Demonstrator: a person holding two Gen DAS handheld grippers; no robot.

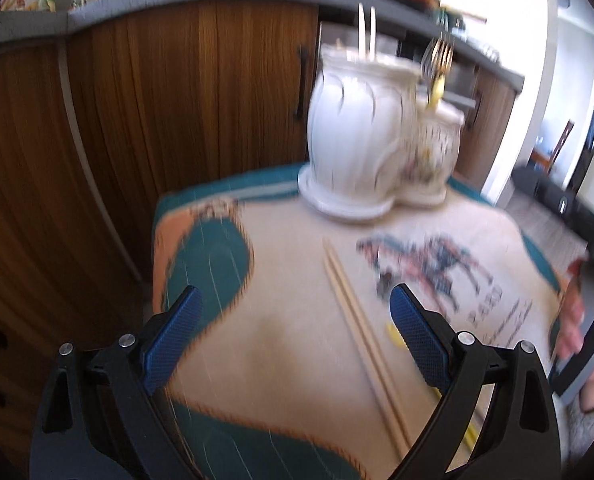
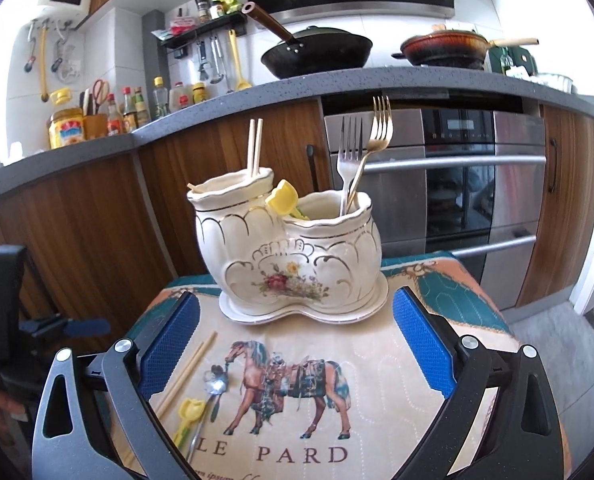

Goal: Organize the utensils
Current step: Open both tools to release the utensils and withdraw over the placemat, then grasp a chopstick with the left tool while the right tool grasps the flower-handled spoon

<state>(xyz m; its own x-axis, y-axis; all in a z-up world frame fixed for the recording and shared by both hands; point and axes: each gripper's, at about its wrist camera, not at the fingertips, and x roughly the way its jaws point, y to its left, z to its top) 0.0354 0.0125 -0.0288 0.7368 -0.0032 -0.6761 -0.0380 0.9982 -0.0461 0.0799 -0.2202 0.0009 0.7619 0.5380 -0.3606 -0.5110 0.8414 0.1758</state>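
Observation:
A white two-pot ceramic utensil holder (image 2: 293,256) stands on its saucer at the far side of the horse-print mat (image 2: 377,360); it also shows blurred in the left wrist view (image 1: 361,136). Its taller pot holds a pair of chopsticks (image 2: 255,146). Its lower pot holds two forks (image 2: 361,152) and a yellow tulip-topped pick (image 2: 283,200). On the mat lie a pair of chopsticks (image 1: 361,328), a small spoon (image 2: 215,386) and a yellow tulip pick (image 2: 191,412). My left gripper (image 1: 293,312) is open above the mat, left of the loose chopsticks. My right gripper (image 2: 295,316) is open and empty, facing the holder.
Wooden cabinet doors (image 1: 137,120) and a steel oven (image 2: 457,184) stand behind the mat. A grey counter (image 2: 257,92) above carries a black wok (image 2: 317,54), a brown pan (image 2: 445,50) and bottles (image 2: 129,112). The left gripper's body (image 2: 13,312) shows at the left.

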